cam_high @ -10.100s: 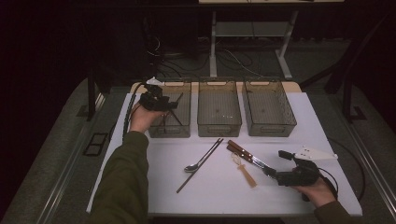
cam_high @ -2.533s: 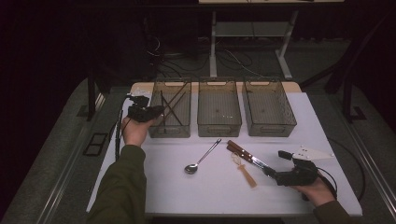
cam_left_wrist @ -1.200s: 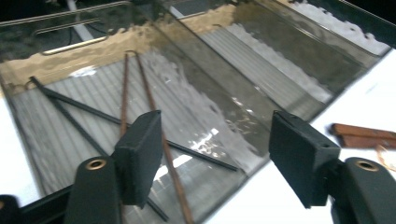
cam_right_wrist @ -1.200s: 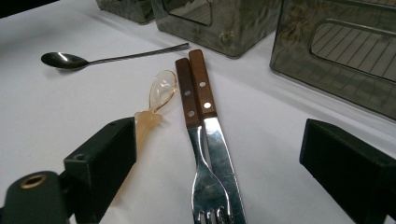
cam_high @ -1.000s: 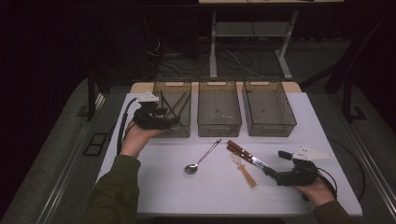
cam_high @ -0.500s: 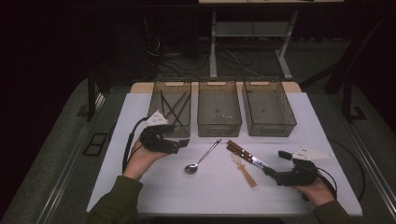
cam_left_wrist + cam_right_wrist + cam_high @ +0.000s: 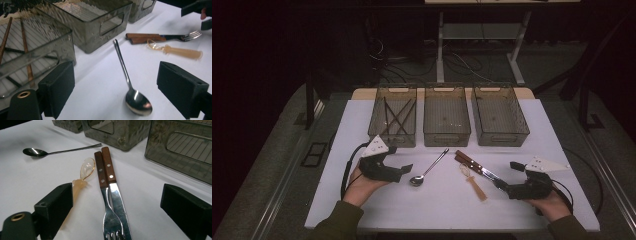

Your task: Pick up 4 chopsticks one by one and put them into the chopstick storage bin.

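A metal spoon (image 7: 428, 170) lies on the white table (image 7: 362, 125), its bowl toward the front. My left gripper (image 7: 398, 161) is just left of that bowl, low over the table. In the left gripper view the spoon (image 7: 123, 65) lies between its wide jaws without touching either pad. This gripper (image 7: 120, 90) is open, and its jaws have just been opening. Two dark chopsticks (image 7: 393, 116) lie crossed in the left bin (image 7: 377, 131). My right gripper (image 7: 510, 176) is open at the tips of a wooden-handled fork (image 7: 100, 175) and knife (image 7: 117, 200).
An amber plastic spoon (image 7: 474, 184) lies beside the fork and knife. Behind them stand the middle bin (image 7: 447, 137) and the right bin (image 7: 500, 139). Bare white table lies along the front edge between the two hands.
My left hand has come forward and down from the left bin to the spoon's bowl. The right hand has not moved.
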{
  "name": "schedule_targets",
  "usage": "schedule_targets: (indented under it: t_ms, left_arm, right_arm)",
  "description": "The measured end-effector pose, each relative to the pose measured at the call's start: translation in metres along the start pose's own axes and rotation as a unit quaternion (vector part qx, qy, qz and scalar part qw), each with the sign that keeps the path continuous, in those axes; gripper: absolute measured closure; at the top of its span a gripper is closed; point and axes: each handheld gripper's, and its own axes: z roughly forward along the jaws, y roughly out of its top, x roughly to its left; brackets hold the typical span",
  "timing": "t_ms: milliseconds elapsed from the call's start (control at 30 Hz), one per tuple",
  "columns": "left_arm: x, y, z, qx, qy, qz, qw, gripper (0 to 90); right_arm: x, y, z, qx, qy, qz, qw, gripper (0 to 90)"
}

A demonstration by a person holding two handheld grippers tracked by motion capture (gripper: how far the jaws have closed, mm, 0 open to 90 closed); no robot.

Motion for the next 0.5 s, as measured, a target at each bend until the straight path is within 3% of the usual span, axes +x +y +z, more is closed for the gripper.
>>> schedule_targets:
  t_ms: [200, 300, 500]
  left_arm:
    - [0.0, -0.016, -0.005, 0.001, -0.01, -0.001, 1.0, 13.3]
    - [-0.001, -0.024, -0.006, -0.003, -0.016, -0.011, 0.9998, 12.6]
    - [-0.001, -0.034, -0.006, 0.005, -0.024, -0.015, 0.9996, 5.9]
  right_arm:
    - [0.001, 0.0, 0.001, 0.001, 0.0, -0.002, 1.0, 10.7]
    - [0.0, 0.0, 0.001, 0.001, -0.001, -0.003, 1.0, 10.7]
    - [0.001, 0.0, 0.0, 0.001, -0.001, -0.001, 1.0, 10.7]
